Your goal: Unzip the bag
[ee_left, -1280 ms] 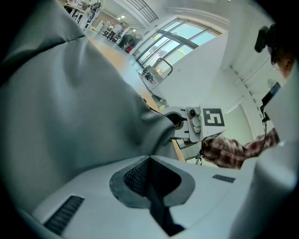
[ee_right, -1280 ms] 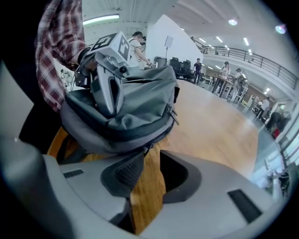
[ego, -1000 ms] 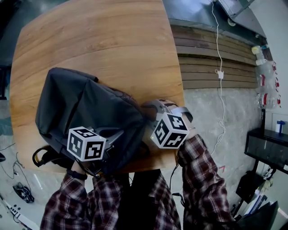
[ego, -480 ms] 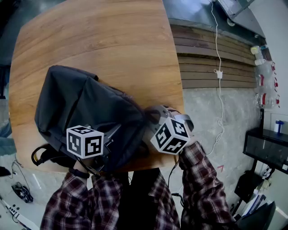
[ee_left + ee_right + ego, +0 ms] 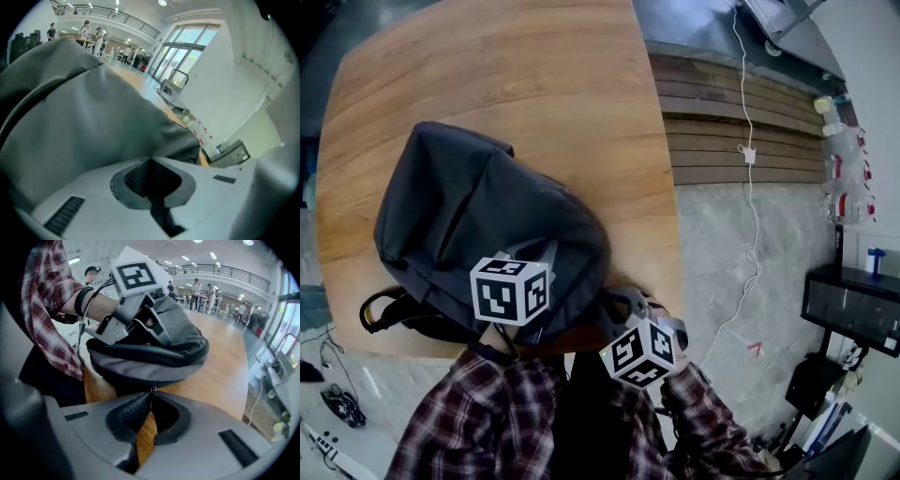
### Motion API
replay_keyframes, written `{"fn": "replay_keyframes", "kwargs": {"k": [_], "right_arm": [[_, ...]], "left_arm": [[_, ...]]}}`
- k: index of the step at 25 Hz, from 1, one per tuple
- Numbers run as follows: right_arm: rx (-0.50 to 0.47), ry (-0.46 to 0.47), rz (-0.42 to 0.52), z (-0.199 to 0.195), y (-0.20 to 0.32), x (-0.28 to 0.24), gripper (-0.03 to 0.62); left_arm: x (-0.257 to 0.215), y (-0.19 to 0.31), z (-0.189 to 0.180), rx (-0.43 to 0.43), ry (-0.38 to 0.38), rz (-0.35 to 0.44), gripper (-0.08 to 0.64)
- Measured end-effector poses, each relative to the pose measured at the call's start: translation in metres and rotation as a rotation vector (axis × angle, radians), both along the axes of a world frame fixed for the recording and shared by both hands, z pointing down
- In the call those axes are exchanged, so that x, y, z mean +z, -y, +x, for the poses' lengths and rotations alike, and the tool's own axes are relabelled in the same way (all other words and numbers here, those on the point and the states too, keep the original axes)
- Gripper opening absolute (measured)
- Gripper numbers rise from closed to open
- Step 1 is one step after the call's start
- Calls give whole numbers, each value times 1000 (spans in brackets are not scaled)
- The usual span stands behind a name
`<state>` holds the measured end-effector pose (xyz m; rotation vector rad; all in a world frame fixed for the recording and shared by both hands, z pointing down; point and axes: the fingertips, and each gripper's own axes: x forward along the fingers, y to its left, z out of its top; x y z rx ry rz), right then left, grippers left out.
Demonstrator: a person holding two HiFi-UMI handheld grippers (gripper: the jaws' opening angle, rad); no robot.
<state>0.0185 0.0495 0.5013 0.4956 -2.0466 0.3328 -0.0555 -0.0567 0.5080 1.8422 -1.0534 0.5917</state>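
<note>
Underneath everything lies a warm wooden tabletop (image 5: 487, 75) with long grain and a rounded outline, bare over its far half. The bag (image 5: 478, 234) – a dark grey backpack – sits at the near edge, its straps (image 5: 389, 314) hanging past the rim towards the person's plaid sleeves (image 5: 469, 412).

The left hand-held gripper (image 5: 150, 160) is on top of the bag with its jaws drawn together, pinching a fold of the grey fabric. The right hand-held gripper (image 5: 152, 392) is low at the bag's near right corner, just off the table edge, its jaws closed on the small metal zip pull (image 5: 153, 390) under the bulging side of the bag.

Right of the tabletop runs a band of wooden slats (image 5: 741, 122), then a grey concrete floor (image 5: 722, 244) crossed by a thin white cable (image 5: 748, 155). A black cabinet (image 5: 853, 309) stands at the far right, with bottles (image 5: 844, 159) near the wall above it.

Seen from the gripper views, the room is a bright, white hall – a railed mezzanine (image 5: 225, 270) runs along the upper level, ceiling lights are on, tall glazed doors (image 5: 183, 51) let in daylight, and people stand around tables far off.
</note>
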Motion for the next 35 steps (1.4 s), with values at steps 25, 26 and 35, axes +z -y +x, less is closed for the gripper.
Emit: {"fn": "replay_keyframes", "kwargs": {"k": [25,26,35], "right_arm": [[150,65,173,41,75,-12,17],[127,56,188,43,84,-13,17],[74,-7,217,61,120,-16,17]], "left_arm": [[-44,-23,40,994,139,339,9],[-44,-21,41,994,144,357,8],[-24,3,55,837,34,355,9]]}}
